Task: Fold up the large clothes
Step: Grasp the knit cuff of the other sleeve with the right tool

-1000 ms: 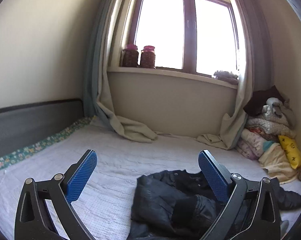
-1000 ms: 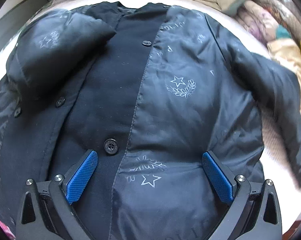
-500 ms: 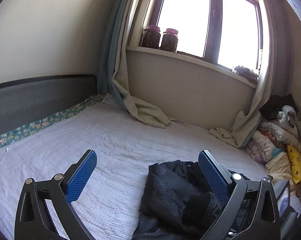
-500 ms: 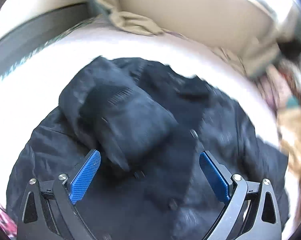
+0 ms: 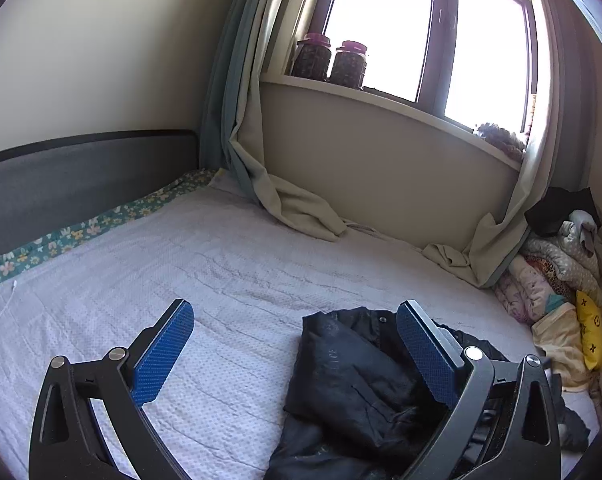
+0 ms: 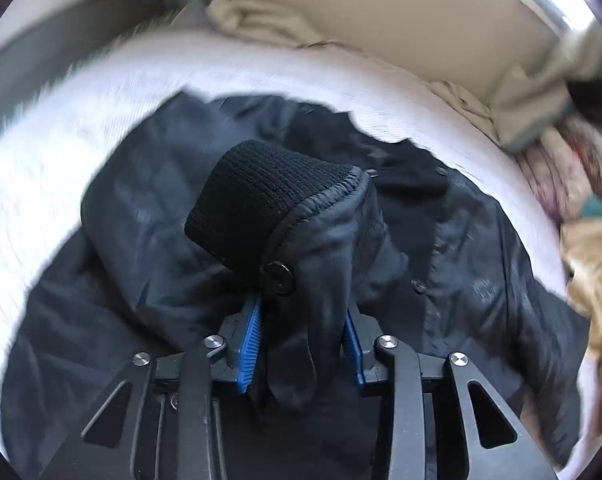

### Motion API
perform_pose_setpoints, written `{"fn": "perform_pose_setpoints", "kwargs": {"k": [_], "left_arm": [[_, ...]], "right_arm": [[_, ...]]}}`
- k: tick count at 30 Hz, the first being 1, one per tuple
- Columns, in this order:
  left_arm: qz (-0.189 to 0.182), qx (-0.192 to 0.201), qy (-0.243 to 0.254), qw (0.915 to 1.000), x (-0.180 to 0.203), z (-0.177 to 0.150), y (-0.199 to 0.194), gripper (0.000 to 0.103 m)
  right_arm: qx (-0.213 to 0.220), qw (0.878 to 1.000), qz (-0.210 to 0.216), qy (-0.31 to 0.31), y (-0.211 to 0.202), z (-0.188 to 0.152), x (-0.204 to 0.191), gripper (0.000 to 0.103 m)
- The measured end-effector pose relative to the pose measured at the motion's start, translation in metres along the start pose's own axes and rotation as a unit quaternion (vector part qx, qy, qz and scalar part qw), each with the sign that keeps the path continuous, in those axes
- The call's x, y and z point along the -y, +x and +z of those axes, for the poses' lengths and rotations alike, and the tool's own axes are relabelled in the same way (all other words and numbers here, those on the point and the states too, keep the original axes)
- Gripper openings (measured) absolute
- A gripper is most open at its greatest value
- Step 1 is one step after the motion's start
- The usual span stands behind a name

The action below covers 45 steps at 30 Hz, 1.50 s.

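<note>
Sleeve fold in hand. Right tongs (image 6: 301,344) closing on sleeve (image 6: 321,280), centre frame; jacket (image 5: 353,384) on bed (image 5: 221,280), lower right. Left tongs (image 5: 293,348) apart, empty. Next: carry sleeve across the body.

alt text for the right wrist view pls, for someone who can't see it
The right gripper is closing its blue fingers on the sleeve of a dark jacket, its black knit cuff sticking up past them. The jacket lies on a white bed cover, blurred.
</note>
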State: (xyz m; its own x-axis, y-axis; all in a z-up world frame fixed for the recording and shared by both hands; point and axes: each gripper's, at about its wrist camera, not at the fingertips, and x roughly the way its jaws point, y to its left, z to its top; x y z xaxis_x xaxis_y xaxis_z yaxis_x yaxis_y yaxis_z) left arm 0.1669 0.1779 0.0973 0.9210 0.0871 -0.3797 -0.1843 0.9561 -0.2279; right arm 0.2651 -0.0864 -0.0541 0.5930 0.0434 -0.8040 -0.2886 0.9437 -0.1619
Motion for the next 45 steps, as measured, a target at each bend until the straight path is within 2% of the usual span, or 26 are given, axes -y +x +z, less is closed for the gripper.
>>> {"fn": "perform_pose_setpoints", "kwargs": {"k": [4,5,6,8,9,11,14,17,19,23,25,29,31,32,33,34,35,36,39,40,41,42,45], "left_arm": [[0.002,-0.008,-0.003,1.0000,-0.002,-0.002,0.004,0.103],[0.001,-0.012,-0.003,0.9999,-0.001,-0.003,0.006,0.103],[0.001,-0.016,-0.004,0.9999,0.000,-0.003,0.008,0.103],[0.000,-0.024,-0.003,0.9997,0.002,-0.006,0.011,0.103],[-0.001,-0.029,0.000,0.9996,0.005,-0.008,0.014,0.103],[0.001,-0.035,0.006,0.9994,0.010,-0.012,0.018,0.103],[0.006,-0.046,0.023,0.9987,0.020,-0.019,0.024,0.103],[0.006,-0.058,0.038,0.9976,0.032,-0.026,0.031,0.103],[0.005,-0.065,0.049,0.9967,0.040,-0.031,0.034,0.103],[0.002,-0.072,0.066,0.9952,0.052,-0.037,0.037,0.103],[-0.003,-0.076,0.067,0.9948,0.055,-0.039,0.037,0.103],[-0.006,-0.082,0.066,0.9944,0.054,-0.039,0.039,0.103],[-0.006,-0.089,0.060,0.9942,0.051,-0.039,0.042,0.103],[-0.006,-0.094,0.056,0.9940,0.049,-0.038,0.043,0.103],[-0.006,-0.097,0.052,0.9939,0.047,-0.037,0.043,0.103],[-0.007,-0.099,0.049,0.9939,0.047,-0.037,0.044,0.103],[-0.006,-0.100,0.043,0.9940,0.046,-0.036,0.044,0.103],[-0.007,-0.102,0.038,0.9941,0.044,-0.034,0.044,0.103],[-0.005,-0.101,0.029,0.9945,0.042,-0.030,0.044,0.103],[-0.002,-0.101,0.028,0.9945,0.041,-0.029,0.044,0.103],[-0.001,-0.101,0.027,0.9945,0.040,-0.029,0.044,0.103],[0.002,-0.102,0.026,0.9944,0.039,-0.028,0.046,0.103],[0.009,-0.109,0.026,0.9936,0.039,-0.030,0.052,0.103]], "right_arm": [[0.015,0.994,0.040,0.096,-0.027,-0.015,0.048,0.033],[0.011,0.988,0.073,0.135,-0.032,-0.024,0.069,0.042],[0.009,0.982,0.098,0.163,-0.034,-0.032,0.085,0.056],[0.020,0.969,0.134,0.206,-0.045,-0.049,0.110,0.076],[0.034,0.963,0.148,0.223,-0.053,-0.057,0.123,0.082],[0.062,0.952,0.155,0.257,-0.069,-0.074,0.148,0.087],[0.077,0.934,0.175,0.303,-0.079,-0.083,0.185,0.088],[0.078,0.926,0.159,0.334,-0.076,-0.090,0.210,0.088],[0.057,0.913,0.174,0.363,-0.062,-0.097,0.223,0.088],[-0.005,0.878,0.228,0.421,-0.029,-0.115,0.227,0.088],[-0.026,0.868,0.239,0.435,-0.016,-0.124,0.223,0.088],[-0.070,0.838,0.268,0.470,0.013,-0.136,0.212,0.088],[-0.083,0.828,0.290,0.473,0.028,-0.135,0.203,0.085],[-0.086,0.828,0.297,0.468,0.033,-0.132,0.197,0.076],[-0.087,0.831,0.304,0.457,0.039,-0.128,0.191,0.060],[-0.090,0.836,0.309,0.445,0.043,-0.123,0.184,0.052],[-0.094,0.843,0.301,0.436,0.043,-0.119,0.181,0.044],[-0.095,0.857,0.282,0.421,0.043,-0.111,0.176,0.035],[-0.072,0.888,0.254,0.376,0.027,-0.081,0.170,0.022],[-0.049,0.900,0.247,0.357,0.016,-0.066,0.170,0.018],[-0.029,0.908,0.241,0.342,0.007,-0.056,0.171,0.007],[0.001,0.919,0.229,0.320,-0.006,-0.043,0.172,0.006],[0.081,0.941,0.198,0.264,-0.037,-0.012,0.170,0.006]]}}
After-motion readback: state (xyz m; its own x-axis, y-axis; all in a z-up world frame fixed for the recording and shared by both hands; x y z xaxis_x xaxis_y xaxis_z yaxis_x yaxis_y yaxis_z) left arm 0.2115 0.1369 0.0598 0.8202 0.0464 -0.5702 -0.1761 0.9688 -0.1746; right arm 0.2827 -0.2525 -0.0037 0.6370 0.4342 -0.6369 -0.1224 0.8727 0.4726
